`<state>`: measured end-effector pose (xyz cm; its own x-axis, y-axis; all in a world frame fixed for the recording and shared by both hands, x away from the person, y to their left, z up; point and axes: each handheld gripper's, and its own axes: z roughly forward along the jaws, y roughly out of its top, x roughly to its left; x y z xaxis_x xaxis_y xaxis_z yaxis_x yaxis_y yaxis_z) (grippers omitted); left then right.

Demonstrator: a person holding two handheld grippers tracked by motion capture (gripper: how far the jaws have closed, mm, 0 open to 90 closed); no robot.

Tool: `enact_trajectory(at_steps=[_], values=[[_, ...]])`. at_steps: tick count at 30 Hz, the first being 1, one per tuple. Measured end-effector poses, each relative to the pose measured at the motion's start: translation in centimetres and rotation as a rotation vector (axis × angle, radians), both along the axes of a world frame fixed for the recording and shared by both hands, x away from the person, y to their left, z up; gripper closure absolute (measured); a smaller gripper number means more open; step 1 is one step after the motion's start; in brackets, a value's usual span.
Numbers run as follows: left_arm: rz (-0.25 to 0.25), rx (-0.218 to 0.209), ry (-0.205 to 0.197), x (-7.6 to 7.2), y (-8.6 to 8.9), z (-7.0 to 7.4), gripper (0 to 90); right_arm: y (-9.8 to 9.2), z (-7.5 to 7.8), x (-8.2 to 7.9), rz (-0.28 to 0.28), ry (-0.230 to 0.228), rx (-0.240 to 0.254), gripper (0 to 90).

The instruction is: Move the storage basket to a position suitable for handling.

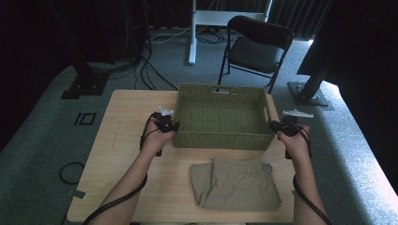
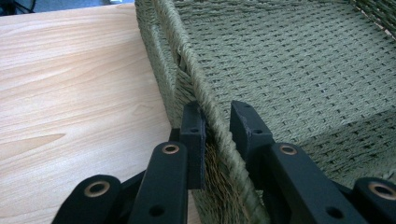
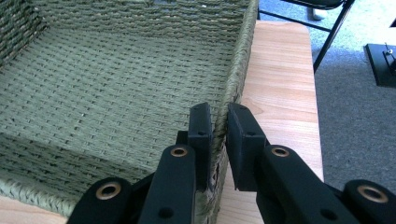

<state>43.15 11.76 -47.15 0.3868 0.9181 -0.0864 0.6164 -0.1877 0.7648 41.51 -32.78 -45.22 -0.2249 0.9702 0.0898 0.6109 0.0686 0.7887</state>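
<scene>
one woven green basket (image 1: pixel 220 115) sits toward the far middle of the wooden table (image 1: pixel 117 140), empty inside, with a slot handle in its far wall. nearest the person, one folded pair of khaki shorts (image 1: pixel 237 183) lies flat on the table, just in front of the basket and apart from it. two grippers flank the basket: the left gripper (image 2: pixel 217 126) has its jaws closed on the basket's left rim, one jaw inside and one outside the wall, and the right gripper (image 3: pixel 219 126) is clamped the same way on the right rim. each is held by one hand, two forearms in all. beyond the table, one black folding chair (image 1: pixel 258 44) stands on the grey carpet.
</scene>
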Motion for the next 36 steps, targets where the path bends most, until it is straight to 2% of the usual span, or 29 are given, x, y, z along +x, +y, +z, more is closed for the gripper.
enact_trajectory(at_steps=[5, 7, 10, 12, 16, 19, 24, 28, 30, 31, 33, 34, 36], values=[[0.000, 0.001, 0.006, -0.2, 0.8, 0.1, 76.5, 0.5, -0.1, 0.5, 0.006, 0.001, 0.018, 80.5], [0.001, -0.013, 0.012, -0.2, 1.2, 0.0, 76.0, 0.7, -0.1, 0.5, 0.010, 0.002, 0.031, 80.4], [-0.001, 0.001, 0.012, -0.2, 1.1, 0.1, 75.9, 0.8, -0.1, 0.5, 0.009, 0.001, 0.023, 80.5], [0.003, -0.017, 0.012, -0.3, 1.2, 0.0, 75.9, 0.9, -0.1, 0.4, 0.002, 0.002, 0.026, 80.6], [-0.010, -0.010, 0.008, -0.9, 1.3, 0.0, 75.3, 1.0, -0.1, 0.0, -0.008, 0.005, 0.033, 80.8], [-0.014, -0.023, 0.012, -0.9, 1.4, 0.0, 74.5, 1.0, -0.2, 0.0, -0.012, 0.009, 0.034, 80.4], [-0.027, -0.025, 0.011, -0.7, 1.5, 0.0, 73.3, 1.2, -0.1, 0.0, -0.006, 0.013, 0.006, 79.5], [-0.041, -0.034, 0.020, -0.5, 1.8, 0.1, 71.6, 1.2, -0.1, -0.1, -0.006, 0.014, 0.021, 76.9], [-0.038, -0.057, 0.014, -0.4, 2.0, 0.3, 71.3, 1.2, 0.0, -0.2, 0.001, -0.004, 0.028, 72.4], [-0.047, -0.065, 0.006, -0.3, 2.1, 0.4, 67.7, 1.3, 0.2, -0.2, 0.005, -0.014, 0.027, 71.2], [-0.044, -0.078, -0.007, -0.3, 2.2, 0.6, 66.2, 1.3, 0.4, -0.3, 0.008, -0.020, 0.023, 70.7], [-0.062, -0.079, -0.025, -0.3, 2.1, 0.8, 58.9, 1.4, 0.7, -0.4, 0.005, -0.038, 0.024, 68.1], [-0.079, -0.070, -0.043, -0.4, 2.0, 1.4, 51.3, 1.3, 1.1, -0.5, 0.009, -0.068, 0.028, 62.1]])
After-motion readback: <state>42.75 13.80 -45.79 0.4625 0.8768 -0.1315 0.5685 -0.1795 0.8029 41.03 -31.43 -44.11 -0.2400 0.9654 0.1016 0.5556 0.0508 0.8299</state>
